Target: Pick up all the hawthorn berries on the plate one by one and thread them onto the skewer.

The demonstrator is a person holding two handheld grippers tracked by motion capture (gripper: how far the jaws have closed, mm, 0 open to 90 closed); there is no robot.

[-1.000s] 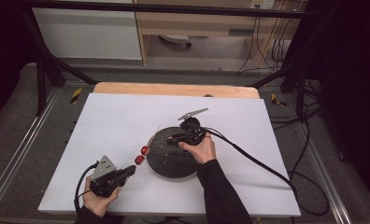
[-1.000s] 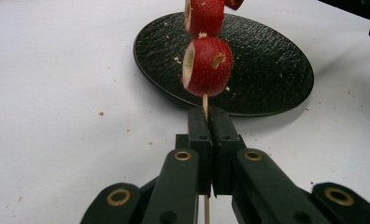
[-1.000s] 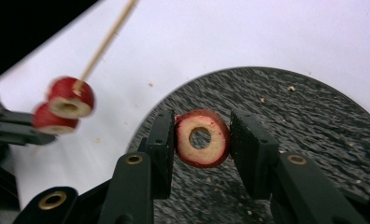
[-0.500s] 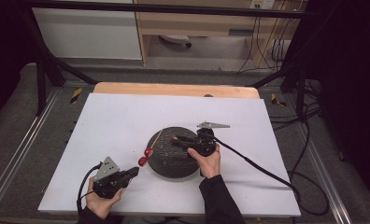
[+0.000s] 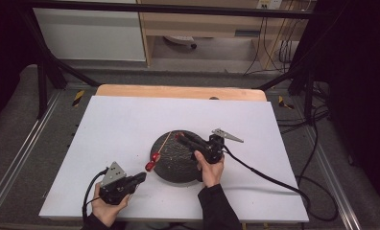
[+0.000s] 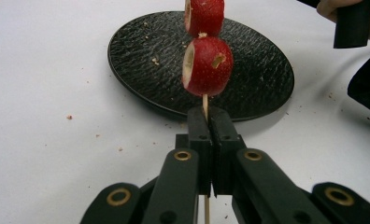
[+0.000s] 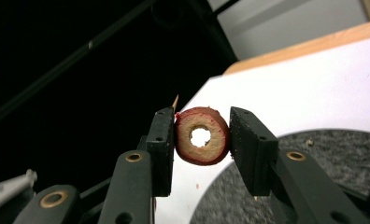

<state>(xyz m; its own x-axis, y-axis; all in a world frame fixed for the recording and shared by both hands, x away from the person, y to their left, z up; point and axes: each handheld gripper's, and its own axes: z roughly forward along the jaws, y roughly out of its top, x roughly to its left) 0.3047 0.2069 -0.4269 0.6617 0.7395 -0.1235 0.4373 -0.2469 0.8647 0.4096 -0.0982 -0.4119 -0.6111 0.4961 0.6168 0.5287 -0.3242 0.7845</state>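
Note:
My left gripper (image 5: pixel 141 177) (image 6: pixel 210 116) sits at the table's near left, shut on the lower end of a thin wooden skewer (image 6: pixel 204 100). Two red fruit pieces (image 5: pixel 152 161) (image 6: pixel 207 65) are threaded on it just above the jaws. The skewer slants up over the black textured plate (image 5: pixel 176 167) (image 6: pixel 258 79). My right gripper (image 5: pixel 180 137) (image 7: pixel 202 130) hovers over the plate's far edge, shut on a red fruit slice (image 7: pixel 202 136) with a round hole through its middle. The skewer's pointed tip (image 7: pixel 175 100) shows just behind the left jaw, beside the slice.
The plate stands in the middle of a white board (image 5: pixel 130 120) on a wooden table (image 5: pixel 178 91). Crumbs lie on the board near the plate (image 6: pixel 69 117). Cables (image 5: pixel 265 175) trail from both grippers. Dark frame bars (image 5: pixel 49 72) stand at the far sides.
My right gripper has drawn back to the right across the plate with the slice in it, and its grey top plate has turned. The left gripper and skewer have hardly moved.

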